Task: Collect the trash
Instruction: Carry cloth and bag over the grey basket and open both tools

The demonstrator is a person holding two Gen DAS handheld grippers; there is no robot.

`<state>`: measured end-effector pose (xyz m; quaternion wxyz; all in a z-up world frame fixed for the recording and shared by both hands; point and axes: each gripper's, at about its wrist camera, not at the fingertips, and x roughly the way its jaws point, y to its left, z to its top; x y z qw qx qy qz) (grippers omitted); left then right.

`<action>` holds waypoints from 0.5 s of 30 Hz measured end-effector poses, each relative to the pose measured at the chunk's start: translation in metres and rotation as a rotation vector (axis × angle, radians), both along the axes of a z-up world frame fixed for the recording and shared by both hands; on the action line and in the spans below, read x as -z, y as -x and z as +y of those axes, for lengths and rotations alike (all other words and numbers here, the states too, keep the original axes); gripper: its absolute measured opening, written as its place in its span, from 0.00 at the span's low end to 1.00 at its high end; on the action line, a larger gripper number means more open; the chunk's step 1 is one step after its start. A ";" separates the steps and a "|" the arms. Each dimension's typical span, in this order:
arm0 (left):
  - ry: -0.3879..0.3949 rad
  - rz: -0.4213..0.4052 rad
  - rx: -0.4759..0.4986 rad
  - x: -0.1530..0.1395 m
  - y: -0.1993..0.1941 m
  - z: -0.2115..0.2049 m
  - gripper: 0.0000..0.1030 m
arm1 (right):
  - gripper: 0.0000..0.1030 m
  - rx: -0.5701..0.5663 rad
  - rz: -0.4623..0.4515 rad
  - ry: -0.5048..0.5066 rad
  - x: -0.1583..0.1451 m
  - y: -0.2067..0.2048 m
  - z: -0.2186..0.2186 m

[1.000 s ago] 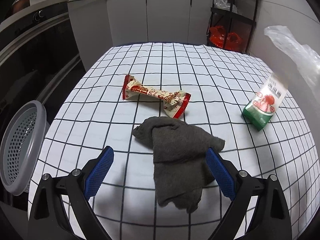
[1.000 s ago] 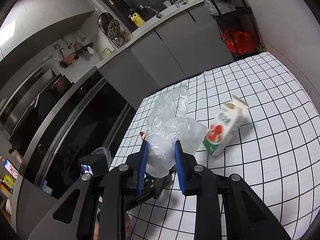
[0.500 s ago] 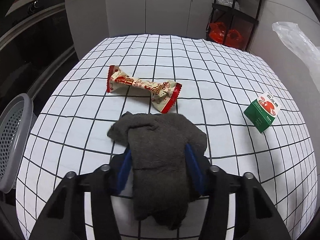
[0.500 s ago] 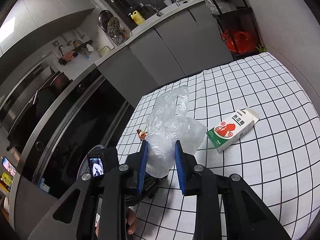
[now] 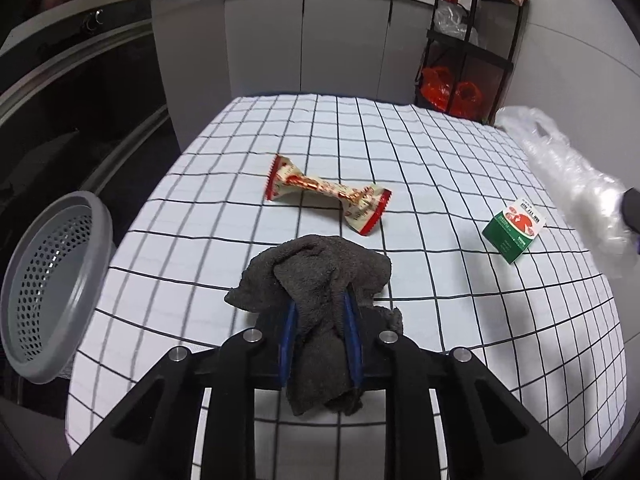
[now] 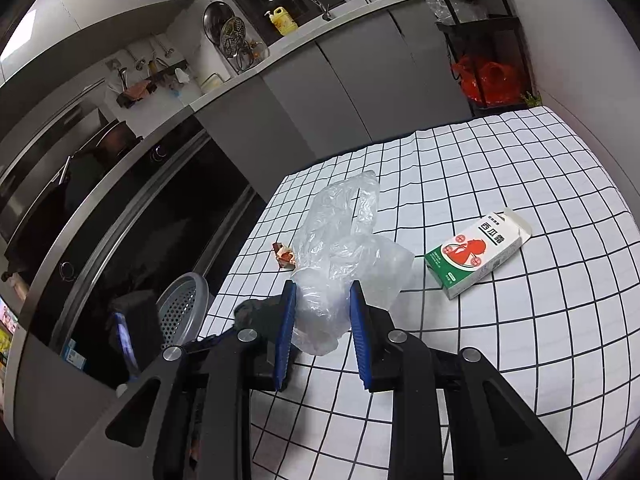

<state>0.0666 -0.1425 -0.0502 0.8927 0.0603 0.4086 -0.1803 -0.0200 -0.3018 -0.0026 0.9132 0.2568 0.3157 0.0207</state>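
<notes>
My left gripper [image 5: 319,316] is shut on a dark grey cloth [image 5: 320,280] and holds it above the checked table [image 5: 400,152]. A red and cream snack wrapper [image 5: 326,194] lies just beyond it. A green and white carton [image 5: 514,230] lies on its side to the right; it also shows in the right wrist view [image 6: 476,256]. My right gripper [image 6: 322,304] is shut on a clear plastic bag [image 6: 344,248], which also shows at the right edge of the left wrist view [image 5: 576,176]. The left gripper and cloth [image 6: 256,312] appear low left in the right wrist view.
A grey perforated basket [image 5: 52,284] stands off the table's left edge; it also shows in the right wrist view [image 6: 182,312]. Dark oven fronts run along the left. Grey cabinets and a black rack [image 5: 468,52] with red bags stand beyond the table's far edge.
My left gripper has closed on the grey cloth and lifted it off the table. The carton has tipped over and now lies flat. My right gripper still holds the bag.
</notes>
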 end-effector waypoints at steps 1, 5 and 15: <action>0.004 -0.010 0.001 -0.005 0.002 0.005 0.21 | 0.25 -0.004 -0.001 0.001 0.000 -0.002 0.002; 0.006 -0.051 -0.016 -0.021 0.006 0.027 0.21 | 0.25 -0.024 0.005 0.015 0.003 -0.010 0.013; 0.009 -0.130 -0.084 -0.055 0.009 0.099 0.21 | 0.25 -0.105 0.023 0.057 0.009 -0.034 0.064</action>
